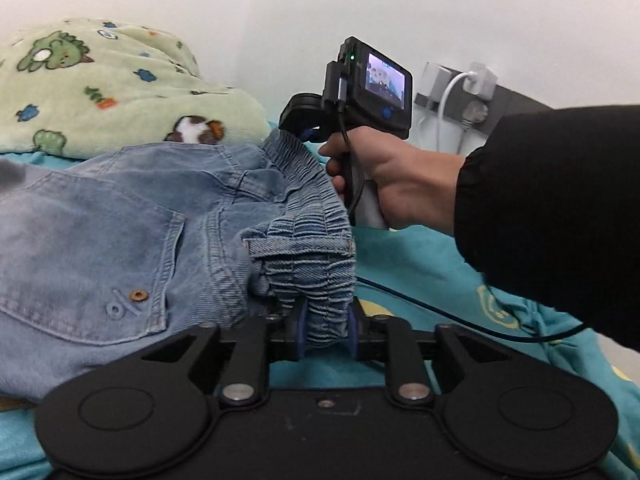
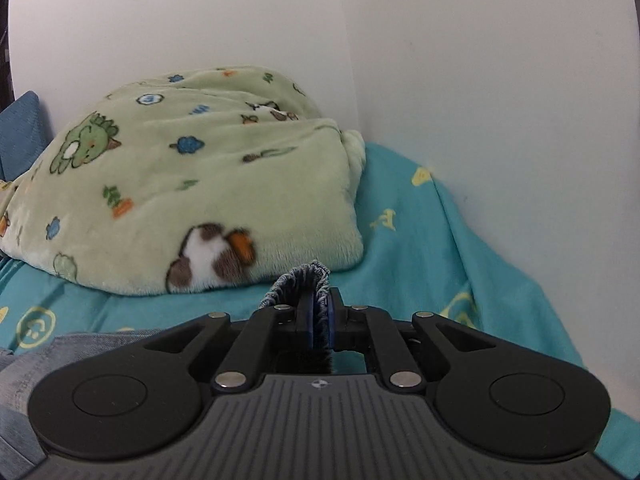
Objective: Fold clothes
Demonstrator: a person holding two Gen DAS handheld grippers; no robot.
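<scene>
You had both the left gripper (image 1: 326, 332) and right gripper (image 2: 318, 320) clamped on the jeans' elastic waistband (image 1: 316, 240); uneven pulling could've slipped it free.

left gripper (image 1: 327, 330): near, jaws clamped on jeans waistband (image 1: 316, 280) | right gripper (image 2: 319, 326): farther off, jaws pinching the waistband | right hand (image 1: 384, 184): wrapped round its handle

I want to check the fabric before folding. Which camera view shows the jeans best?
The left wrist view. There the jeans fill the left side, with a back pocket, a rivet and the gathered waistband, which the left gripper pinches. The right wrist view shows only a waistband fold in the right gripper and a blurred patch at the lower left.
</scene>
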